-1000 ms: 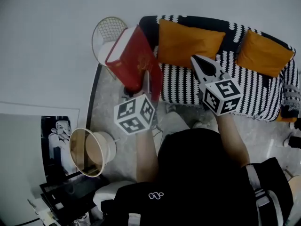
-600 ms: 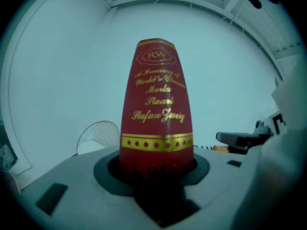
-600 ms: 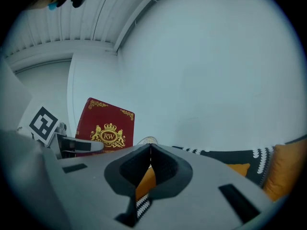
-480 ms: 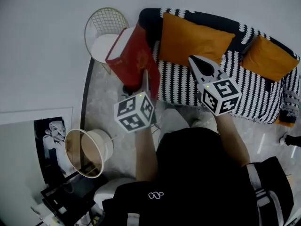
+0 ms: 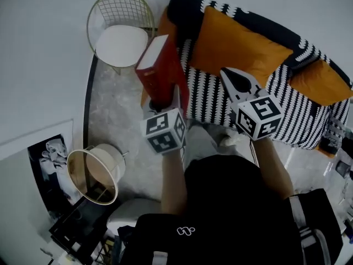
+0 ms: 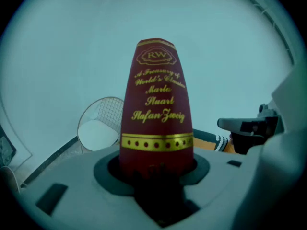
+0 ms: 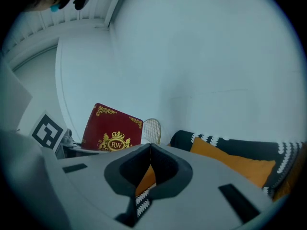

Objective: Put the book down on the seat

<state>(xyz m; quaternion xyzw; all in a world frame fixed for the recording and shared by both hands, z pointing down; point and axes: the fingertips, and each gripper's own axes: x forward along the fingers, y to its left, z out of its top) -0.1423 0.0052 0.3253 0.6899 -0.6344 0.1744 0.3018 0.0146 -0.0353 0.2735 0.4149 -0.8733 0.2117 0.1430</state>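
A thick red book with gold lettering stands upright in my left gripper, whose jaws are shut on its lower end. It hangs over the floor at the left end of a black-and-white striped sofa. In the left gripper view the book's spine rises straight out of the left gripper. My right gripper is shut and holds nothing, and it hovers over the sofa seat in front of an orange cushion. From the right gripper the book's cover shows at the left.
A gold wire chair with a white seat stands by the wall, left of the book. A round beige lampshade and a framed picture are at the lower left. A second orange cushion lies at the sofa's right end.
The book has turned in my left gripper from cover-on to nearly edge-on and stands more upright. The head view has shifted, so the wire chair and sofa show more fully. Both grippers keep their state.
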